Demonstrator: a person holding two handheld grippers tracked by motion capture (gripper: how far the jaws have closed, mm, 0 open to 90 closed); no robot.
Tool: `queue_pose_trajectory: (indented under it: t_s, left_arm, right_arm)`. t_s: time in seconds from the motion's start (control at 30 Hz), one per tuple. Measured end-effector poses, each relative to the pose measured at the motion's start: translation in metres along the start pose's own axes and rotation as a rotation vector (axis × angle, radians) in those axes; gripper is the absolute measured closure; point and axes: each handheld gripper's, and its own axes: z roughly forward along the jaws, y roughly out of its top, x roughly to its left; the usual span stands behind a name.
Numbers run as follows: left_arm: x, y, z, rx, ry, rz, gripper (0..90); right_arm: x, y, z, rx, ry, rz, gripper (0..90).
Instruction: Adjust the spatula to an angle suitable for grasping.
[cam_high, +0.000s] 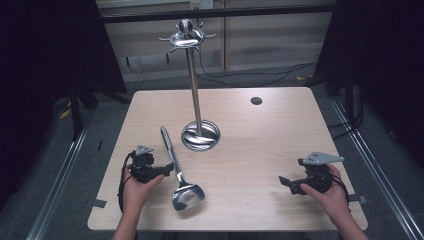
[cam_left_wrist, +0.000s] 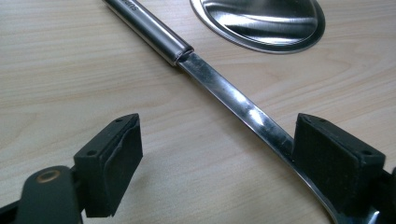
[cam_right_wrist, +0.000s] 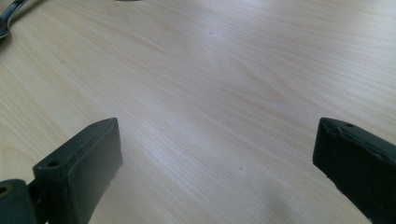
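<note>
Item: steel spatula (cam_left_wrist: 224, 88), flat on tabletop (cam_high: 250, 150), its neck between your left gripper (cam_left_wrist: 217, 161) jaws, spread apart, ungripped. Likely stiff, slippery; best pinched at the neck. Right gripper (cam_right_wrist: 217, 163) jaws gaped empty.

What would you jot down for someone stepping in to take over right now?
Left tool: open, beside the spatula's thin shank, nothing gripped.
Right tool: open, over bare table, holding nothing.
Spatula lies flat on the table, head toward the person, handle pointing to the stand's base.
Done: nothing lifted.
Left: probably grip the spatula and hang it on a hook at the stand's top.
</note>
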Motion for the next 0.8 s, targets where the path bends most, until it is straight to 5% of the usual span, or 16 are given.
queue_pose_trajectory:
  t_s: [0.23,0.37,0.43,0.63,0.8]
  left_arm:
    - [0.007,0.001,0.004,0.008,0.016,-0.003,26.3]
    - [0.008,0.005,0.004,0.026,0.017,0.018,47.7]
    - [0.009,0.006,0.007,0.057,0.009,0.005,63.4]
    - [0.007,0.012,0.019,0.110,0.015,-0.032,89.5]
    - [0.006,0.017,0.028,0.119,0.018,-0.053,90.0]
  right_arm:
    - [-0.003,0.000,-0.002,-0.023,-0.002,0.023,1.2]
    - [-0.002,-0.001,-0.003,-0.026,-0.007,0.018,1.2]
    - [-0.003,-0.002,-0.005,-0.026,-0.010,0.019,1.3]
    - [-0.005,-0.008,-0.015,-0.031,-0.034,0.039,1.3]
    - [-0.007,-0.015,-0.023,-0.030,-0.050,0.051,1.3]
